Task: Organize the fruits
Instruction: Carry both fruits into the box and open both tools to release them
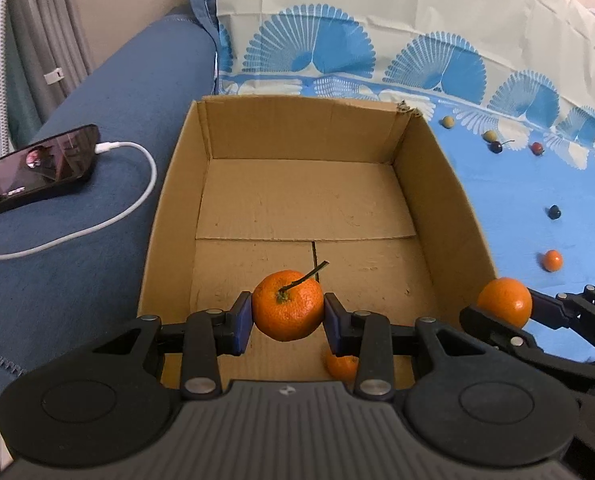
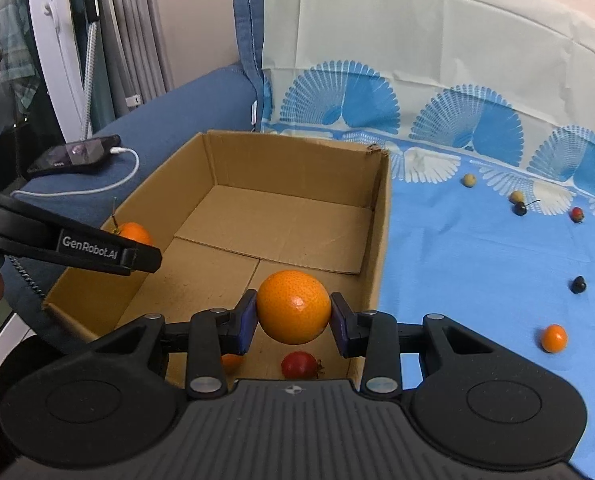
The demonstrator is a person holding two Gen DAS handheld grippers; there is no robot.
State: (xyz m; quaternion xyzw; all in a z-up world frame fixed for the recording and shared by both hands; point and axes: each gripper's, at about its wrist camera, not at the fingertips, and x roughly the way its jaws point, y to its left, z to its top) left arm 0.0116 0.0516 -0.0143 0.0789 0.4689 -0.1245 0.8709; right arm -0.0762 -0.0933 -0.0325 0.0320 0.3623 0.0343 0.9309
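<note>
- My left tool is clamped on a stemmed mandarin, blue pads pressed to its two sides, and it hangs over the near end of the cardboard box.
- My right tool grips a smooth orange the same way, over the near right part of the box, close to the right wall.
- In the right wrist view, a red fruit and part of another orange fruit already lie on the box floor beneath the tools.
- The far half of the box floor is bare, so I judge the step in hand is setting both fruits down inside.
- To do it well I would lower each tool until the fruit is just above the cardboard before letting go; round fruit dropped from height will roll or bounce into the others.
- I would aim the right fruit away from the red one below it, and keep it inside the right wall.
- The two tools are near each other; releasing one at a time seems safer than both together.
- The mandarin's stem points up and away, clear of the pads, so it should not snag.
- Small fruits remain on the blue sheet: a small orange one, a dark berry and others farther back.
</note>
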